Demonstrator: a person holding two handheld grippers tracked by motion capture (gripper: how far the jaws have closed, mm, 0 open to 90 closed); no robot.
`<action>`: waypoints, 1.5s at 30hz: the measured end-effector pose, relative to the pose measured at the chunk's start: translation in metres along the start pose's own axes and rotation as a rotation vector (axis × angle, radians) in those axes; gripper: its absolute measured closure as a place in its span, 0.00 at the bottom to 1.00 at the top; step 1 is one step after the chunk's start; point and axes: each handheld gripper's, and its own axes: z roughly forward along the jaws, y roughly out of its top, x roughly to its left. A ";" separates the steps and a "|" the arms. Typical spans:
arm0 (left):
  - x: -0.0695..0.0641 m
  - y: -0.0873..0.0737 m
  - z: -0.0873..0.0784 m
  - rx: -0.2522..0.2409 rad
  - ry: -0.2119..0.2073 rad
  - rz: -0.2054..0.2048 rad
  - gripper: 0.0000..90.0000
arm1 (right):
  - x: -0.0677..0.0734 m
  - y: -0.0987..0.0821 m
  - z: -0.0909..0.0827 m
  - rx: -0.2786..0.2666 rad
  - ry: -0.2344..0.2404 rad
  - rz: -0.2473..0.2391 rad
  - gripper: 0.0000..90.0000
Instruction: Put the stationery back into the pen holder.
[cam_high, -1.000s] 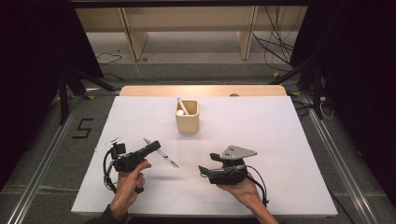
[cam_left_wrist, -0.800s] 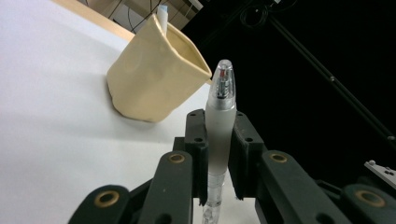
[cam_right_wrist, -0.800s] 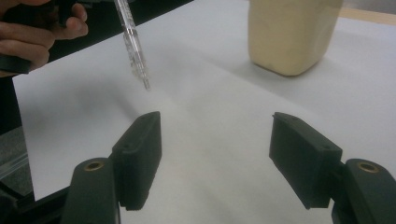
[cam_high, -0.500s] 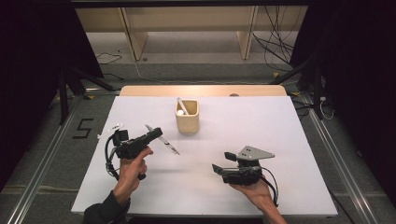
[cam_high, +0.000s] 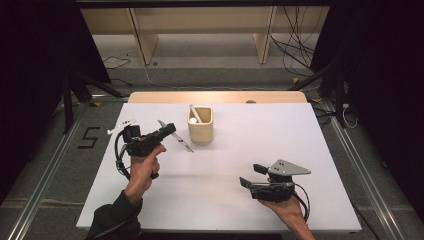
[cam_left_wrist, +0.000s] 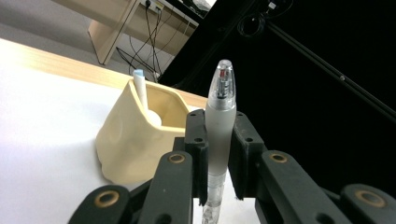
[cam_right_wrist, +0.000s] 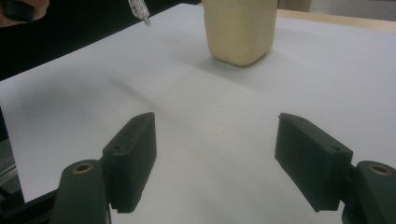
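Your left gripper (cam_high: 167, 131) was clamped on a frosted pen (cam_high: 175, 136), its jaws closed against the barrel. In the left gripper view the pen (cam_left_wrist: 219, 123) stood between the two black pads (cam_left_wrist: 196, 140), its clear end sticking out past the jaw tips and its lower part running down between them. From the high view the pen lay slanted across the jaw tips, raised off the white table (cam_high: 260, 130), just left of the beige cup (cam_high: 201, 125). In that same view the gripper pointed to the right, toward the cup, and your left hand (cam_high: 142, 167) gripped its handle from below.

The cup stood upright near the far middle of the table. A white stick with a rounded end (cam_high: 193, 116) leaned inside it; in the left gripper view this stick (cam_left_wrist: 140, 91) rose above the cup's near rim (cam_left_wrist: 140, 121).

Your right gripper (cam_high: 250, 176) sat low over the near right part of the table, well apart from the cup and the pen. Its jaws had just been opening and stood wide, with nothing between them. In the right gripper view the table (cam_right_wrist: 224, 116) showed bare between the pads, the cup (cam_right_wrist: 240, 30) lay farther off, and the pen's tip (cam_right_wrist: 139, 11) showed at the top left.
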 end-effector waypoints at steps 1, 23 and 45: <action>0.000 0.001 0.001 -0.002 0.001 0.003 0.88 | 0.000 -0.001 -0.001 -0.002 -0.002 -0.001 0.33; -0.006 0.035 0.041 -0.010 0.057 0.095 0.88 | -0.002 -0.015 -0.019 -0.012 -0.021 0.012 0.30; -0.009 0.065 0.094 -0.034 0.146 0.141 0.88 | 0.001 -0.017 -0.020 -0.012 -0.012 0.012 0.28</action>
